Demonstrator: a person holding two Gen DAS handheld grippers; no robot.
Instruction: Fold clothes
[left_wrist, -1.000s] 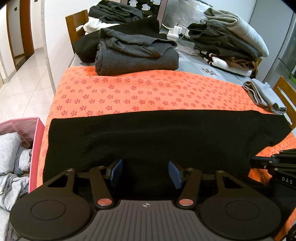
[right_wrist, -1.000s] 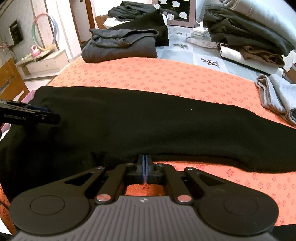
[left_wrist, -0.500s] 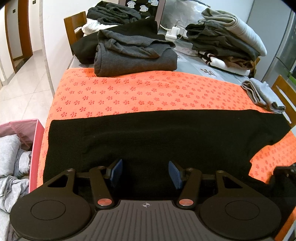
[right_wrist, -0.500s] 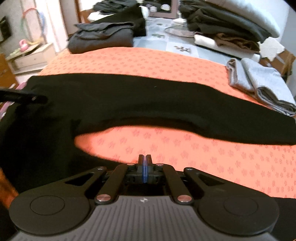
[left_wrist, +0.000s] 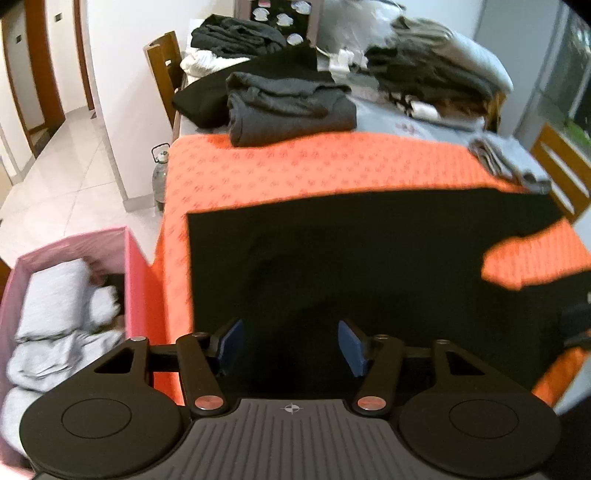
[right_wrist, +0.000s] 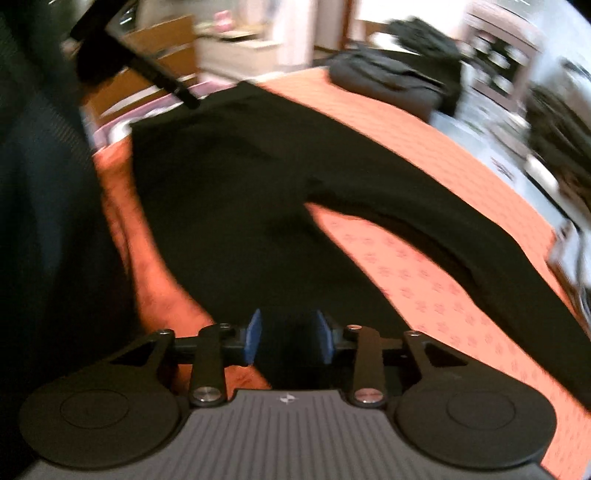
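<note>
A long black garment (left_wrist: 369, 251) lies spread across the orange flowered mat (left_wrist: 295, 170) on the table. My left gripper (left_wrist: 290, 347) hovers over the garment's near left part. Its jaws are opening, and nothing is pinched between the blue pads. In the blurred right wrist view the same black garment (right_wrist: 240, 206) runs slantwise over the mat (right_wrist: 406, 266). My right gripper (right_wrist: 288, 341) is above the garment's near edge. Its jaws are opening with black cloth showing between the pads, which do not press on it. The left gripper's fingers (right_wrist: 147, 70) show at the top left there.
A pink bin (left_wrist: 136, 266) holding grey clothes stands on the floor left of the table. A folded dark grey pile (left_wrist: 288, 107) and a tall clothes stack (left_wrist: 436, 70) sit at the back. A folded grey garment (left_wrist: 509, 162) lies at the mat's right end. A wooden chair (left_wrist: 162, 62) stands far left.
The right gripper went from shut to parted and rolled, so its view now tilts. The left gripper drew back and up, showing more of the pink bin. An orange patch now shows amid the garment's right part.
</note>
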